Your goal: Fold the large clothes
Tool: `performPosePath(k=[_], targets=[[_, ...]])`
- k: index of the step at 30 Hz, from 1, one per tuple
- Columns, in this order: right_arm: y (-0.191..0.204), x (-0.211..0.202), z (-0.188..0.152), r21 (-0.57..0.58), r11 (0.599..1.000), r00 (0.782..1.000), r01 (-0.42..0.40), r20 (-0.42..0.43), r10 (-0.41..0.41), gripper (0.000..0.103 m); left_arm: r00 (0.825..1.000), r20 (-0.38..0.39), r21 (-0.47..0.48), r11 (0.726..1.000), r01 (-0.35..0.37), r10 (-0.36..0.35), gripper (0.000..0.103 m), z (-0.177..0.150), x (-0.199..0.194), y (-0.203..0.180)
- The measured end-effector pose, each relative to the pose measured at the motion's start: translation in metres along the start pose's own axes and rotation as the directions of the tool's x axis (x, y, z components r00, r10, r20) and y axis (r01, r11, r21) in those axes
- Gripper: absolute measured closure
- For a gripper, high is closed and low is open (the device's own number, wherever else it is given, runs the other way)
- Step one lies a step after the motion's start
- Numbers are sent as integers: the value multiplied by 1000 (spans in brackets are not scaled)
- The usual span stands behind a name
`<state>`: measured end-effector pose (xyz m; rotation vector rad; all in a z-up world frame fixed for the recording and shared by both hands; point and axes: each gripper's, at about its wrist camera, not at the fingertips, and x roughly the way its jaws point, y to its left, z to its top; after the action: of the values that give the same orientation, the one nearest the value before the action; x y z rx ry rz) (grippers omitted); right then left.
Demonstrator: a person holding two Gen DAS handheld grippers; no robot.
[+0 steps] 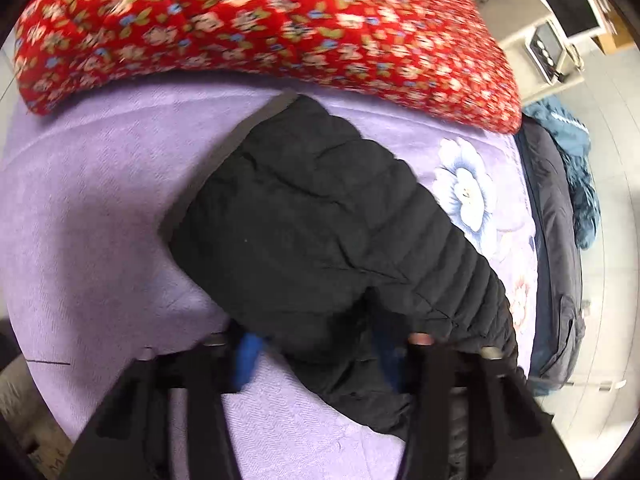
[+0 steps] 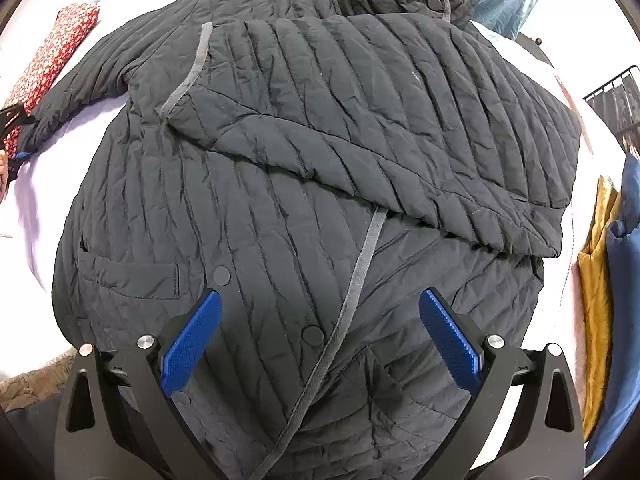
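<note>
Since the bed carries it, the black quilted jacket is seen spread flat on the purple cover, one sleeve already folded across the chest. Soft, bulky, light and slippery handling is expected; hold is best taken at a cuff or hem edge. The other sleeve is gripped near its end by the left claw, partly closed on the fabric. The right claw is held wide open above the hem, nothing grasped.
</note>
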<state>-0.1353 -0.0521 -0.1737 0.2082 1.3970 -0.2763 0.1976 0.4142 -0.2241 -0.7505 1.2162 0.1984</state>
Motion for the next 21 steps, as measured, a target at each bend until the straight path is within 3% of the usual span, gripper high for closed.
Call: performPosePath(k=[3,6,9,11,16,21], targets=[[-10,1,0,15,1000,1000,-7,-3,8,5,1000,12,84,996,-28,27,86,-6,2,-22],[-21,2,1,38,999,1000,-16,0,16,5,995,57,237,967,-88,77,92,-18,-2,-57],[-32,3,4,56,998,1000,-24,4,24,5,994,100,362,928,-85,52,93,-34,-15,-93],[-39,3,6,63,998,1000,-27,9,26,5,994,110,425,904,-44,-3,93,-45,-29,-119],[-61,3,7,94,995,999,-37,18,36,5,985,91,614,787,61,-148,94,-89,-64,-207],[-90,2,2,151,987,999,-46,29,43,5,955,-51,743,628,231,-291,94,-169,-85,-283]])
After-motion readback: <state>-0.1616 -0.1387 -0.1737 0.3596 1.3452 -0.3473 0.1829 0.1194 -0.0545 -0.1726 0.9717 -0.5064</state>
